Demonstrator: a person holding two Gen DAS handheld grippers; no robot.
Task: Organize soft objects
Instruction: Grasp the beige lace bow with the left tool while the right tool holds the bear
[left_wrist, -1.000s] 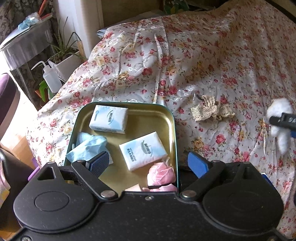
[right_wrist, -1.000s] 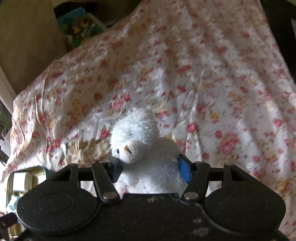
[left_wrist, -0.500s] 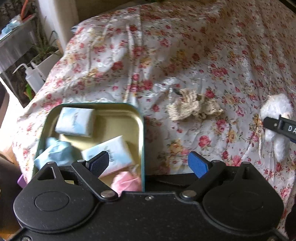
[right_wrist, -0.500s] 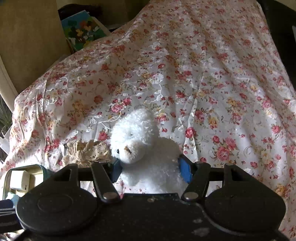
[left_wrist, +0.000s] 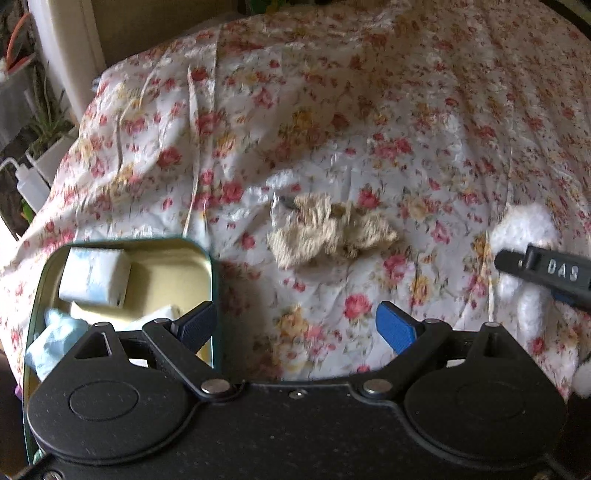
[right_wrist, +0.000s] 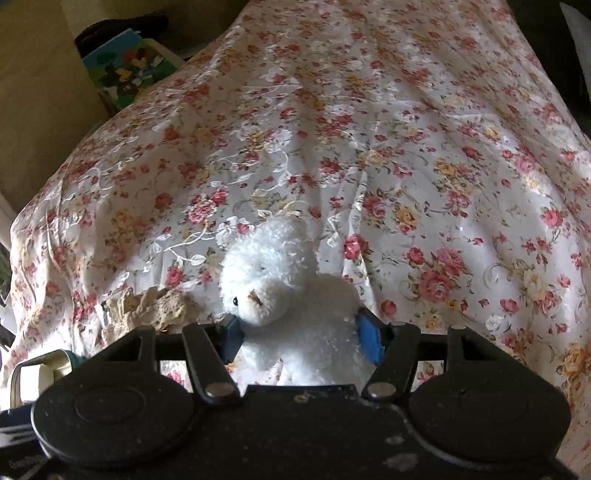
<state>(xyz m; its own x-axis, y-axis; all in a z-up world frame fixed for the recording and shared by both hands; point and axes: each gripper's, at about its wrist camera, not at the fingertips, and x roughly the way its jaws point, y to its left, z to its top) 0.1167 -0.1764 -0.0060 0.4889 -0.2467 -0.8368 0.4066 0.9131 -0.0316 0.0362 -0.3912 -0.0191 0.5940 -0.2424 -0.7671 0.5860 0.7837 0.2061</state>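
At my left the tin (left_wrist: 212, 295) holds tissue packs, the collecting spot I judge; my left claw (left_wrist: 295, 325) hangs apart, empty, facing the lace scrap (left_wrist: 328, 230) on the bedspread (right_wrist: 406, 147); my right claw (right_wrist: 299, 338) clamps the white teddy (right_wrist: 273, 280)

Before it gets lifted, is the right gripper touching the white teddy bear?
Touching. The right wrist view shows the right gripper with both pads pressed into the teddy bear.

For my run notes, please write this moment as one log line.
right gripper: shut on fluffy white plush bear | left gripper: open, empty | beige lace cloth: on floral bedspread | green metal tin: holds tissue packs
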